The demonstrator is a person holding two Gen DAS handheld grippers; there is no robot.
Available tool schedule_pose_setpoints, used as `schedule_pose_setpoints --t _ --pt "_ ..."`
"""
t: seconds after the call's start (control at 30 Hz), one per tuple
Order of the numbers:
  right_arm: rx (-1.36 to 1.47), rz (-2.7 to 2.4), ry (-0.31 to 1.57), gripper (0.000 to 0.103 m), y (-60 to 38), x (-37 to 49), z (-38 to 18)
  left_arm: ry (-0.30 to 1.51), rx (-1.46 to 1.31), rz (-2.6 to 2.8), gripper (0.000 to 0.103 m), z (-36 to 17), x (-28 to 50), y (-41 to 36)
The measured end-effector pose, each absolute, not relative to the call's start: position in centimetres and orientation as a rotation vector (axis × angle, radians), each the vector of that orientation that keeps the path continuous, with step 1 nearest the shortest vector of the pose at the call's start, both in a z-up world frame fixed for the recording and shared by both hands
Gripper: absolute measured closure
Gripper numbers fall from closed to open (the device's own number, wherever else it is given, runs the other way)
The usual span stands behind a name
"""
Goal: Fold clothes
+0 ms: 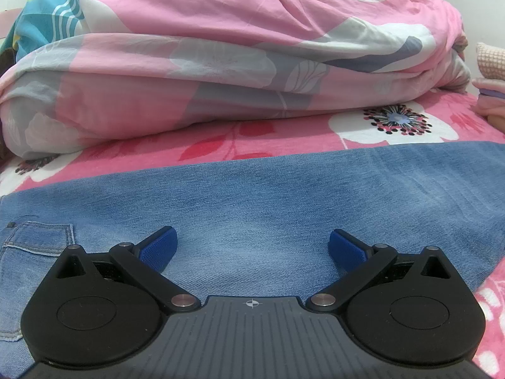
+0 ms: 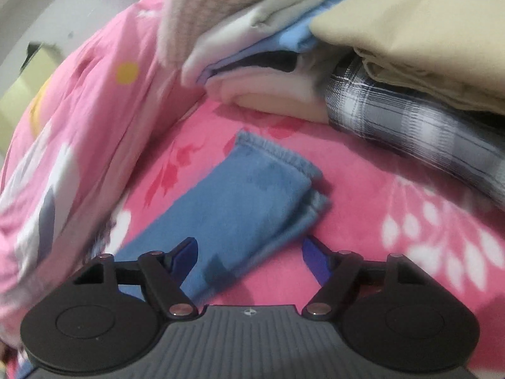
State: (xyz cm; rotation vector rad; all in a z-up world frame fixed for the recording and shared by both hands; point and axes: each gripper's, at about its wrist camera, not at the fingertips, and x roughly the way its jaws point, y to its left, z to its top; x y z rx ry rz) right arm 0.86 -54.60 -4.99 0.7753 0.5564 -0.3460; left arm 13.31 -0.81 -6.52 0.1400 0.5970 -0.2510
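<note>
Blue jeans lie flat across the pink floral bedsheet, with a back pocket at the lower left. My left gripper hovers over the denim, open, with nothing between its blue pads. In the right wrist view, the two stacked leg ends of the jeans lie diagonally, their hems pointing up and to the right. My right gripper is open over the leg. Its left pad is above the denim and its right pad is just past the leg's edge. The right view is blurred.
A bulky folded pink flowered quilt fills the bed behind the jeans. Beyond the leg ends, a stack of folded clothes holds a beige piece, a black-and-white plaid piece and light blue and white pieces. Bare bedsheet lies right of the leg.
</note>
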Motion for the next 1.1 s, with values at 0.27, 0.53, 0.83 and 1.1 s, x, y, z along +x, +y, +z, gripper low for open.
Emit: schedule_pose_setpoints --t 0.27,0.53,0.83,1.1 --pt "0.915 -0.382 0.511 0.047 -55.5 0.2 -5.8 0.598 0.140 -0.252 0.000 -6.5 13.3 -0.8" --pt "0.897 -0.439 0.454 0.061 -55.5 3.0 -6.1 0.598 0.140 -0.253 0.000 -6.6 13.3 -0.8" --pt "0.595 -0.370 0.420 0.096 -49.6 3.7 -0.2 0.599 0.144 -0.252 0.000 -6.5 13.3 -0.8" --pt "0.496 -0.134 0.393 0.097 -40.7 6.5 5.3 0.583 0.120 -0.252 0.000 -6.1 13.1 -0.4"
